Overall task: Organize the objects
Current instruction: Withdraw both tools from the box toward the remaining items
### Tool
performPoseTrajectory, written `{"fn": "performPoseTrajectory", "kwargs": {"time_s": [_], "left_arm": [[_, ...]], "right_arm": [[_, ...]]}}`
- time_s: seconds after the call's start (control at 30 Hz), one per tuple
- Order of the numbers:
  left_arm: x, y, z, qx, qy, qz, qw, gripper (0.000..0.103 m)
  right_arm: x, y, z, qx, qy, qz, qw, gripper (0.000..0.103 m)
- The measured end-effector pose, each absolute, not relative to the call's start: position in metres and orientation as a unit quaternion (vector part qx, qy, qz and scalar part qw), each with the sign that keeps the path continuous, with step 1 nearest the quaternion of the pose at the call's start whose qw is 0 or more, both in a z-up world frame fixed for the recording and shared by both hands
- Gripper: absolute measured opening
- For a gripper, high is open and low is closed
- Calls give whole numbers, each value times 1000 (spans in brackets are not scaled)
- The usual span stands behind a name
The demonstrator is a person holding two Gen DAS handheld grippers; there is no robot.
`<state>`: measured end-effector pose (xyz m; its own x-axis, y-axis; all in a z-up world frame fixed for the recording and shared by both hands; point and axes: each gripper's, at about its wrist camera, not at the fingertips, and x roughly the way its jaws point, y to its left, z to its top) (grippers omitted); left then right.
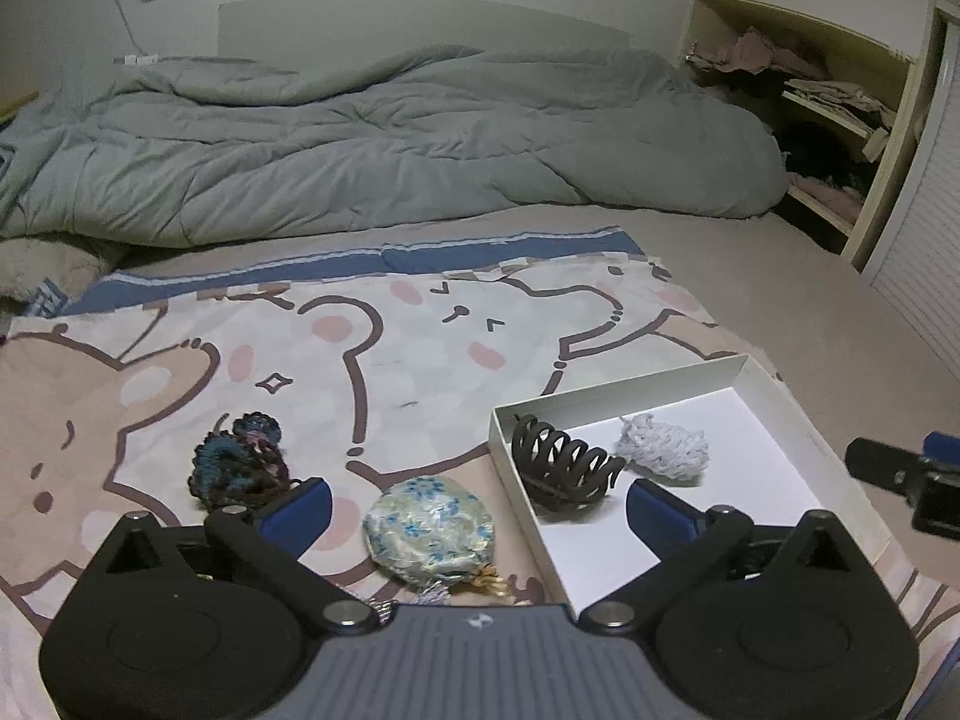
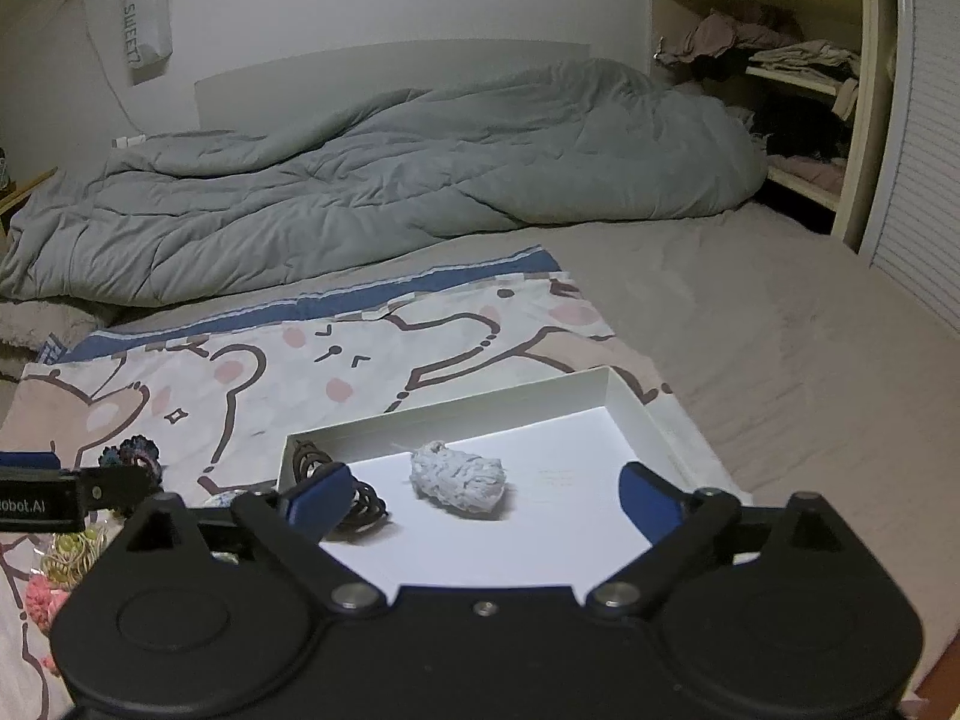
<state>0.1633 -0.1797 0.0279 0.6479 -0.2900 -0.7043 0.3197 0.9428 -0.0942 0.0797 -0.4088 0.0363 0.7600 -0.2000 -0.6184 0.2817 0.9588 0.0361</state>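
A shallow white box [image 1: 612, 397] [image 2: 456, 414] lies on a cartoon-bear cloth [image 1: 360, 348] on the bed. Inside it rest a dark claw hair clip [image 1: 561, 462] [image 2: 360, 504] and a pale grey knitted scrunchie [image 1: 663, 450] [image 2: 459, 480]. Left of the box, on the cloth, lie a floral fabric hair piece [image 1: 429, 531] and a dark multicoloured scrunchie [image 1: 240, 468] [image 2: 135, 453]. My left gripper [image 1: 477, 507] is open, its blue pads straddling the floral piece and the box's near-left corner, touching neither. My right gripper [image 2: 486, 498] hangs open over the box, nothing between its fingers.
A rumpled grey duvet [image 1: 372, 144] [image 2: 372, 174] fills the back of the bed. A shelf unit with clothes [image 1: 810, 102] [image 2: 780, 90] stands at the far right. Pink and yellow-green hair ties [image 2: 60, 570] lie at the lower left in the right wrist view. Bare beige sheet [image 2: 780, 330] spreads right of the box.
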Motion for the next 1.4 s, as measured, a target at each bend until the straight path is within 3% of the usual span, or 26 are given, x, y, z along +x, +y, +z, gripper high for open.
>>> {"fn": "performPoseTrajectory", "kwargs": {"time_s": [0.1, 0.53, 1.4], "left_arm": [[160, -177, 28, 23, 380, -166, 910, 103], [154, -154, 33, 15, 362, -151, 920, 103], [157, -25, 29, 0, 351, -47, 935, 103]], "right_arm": [[74, -407, 38, 60, 315, -132, 938, 103], [74, -406, 33, 72, 311, -155, 935, 103], [113, -316, 16, 43, 312, -63, 947, 103]]}}
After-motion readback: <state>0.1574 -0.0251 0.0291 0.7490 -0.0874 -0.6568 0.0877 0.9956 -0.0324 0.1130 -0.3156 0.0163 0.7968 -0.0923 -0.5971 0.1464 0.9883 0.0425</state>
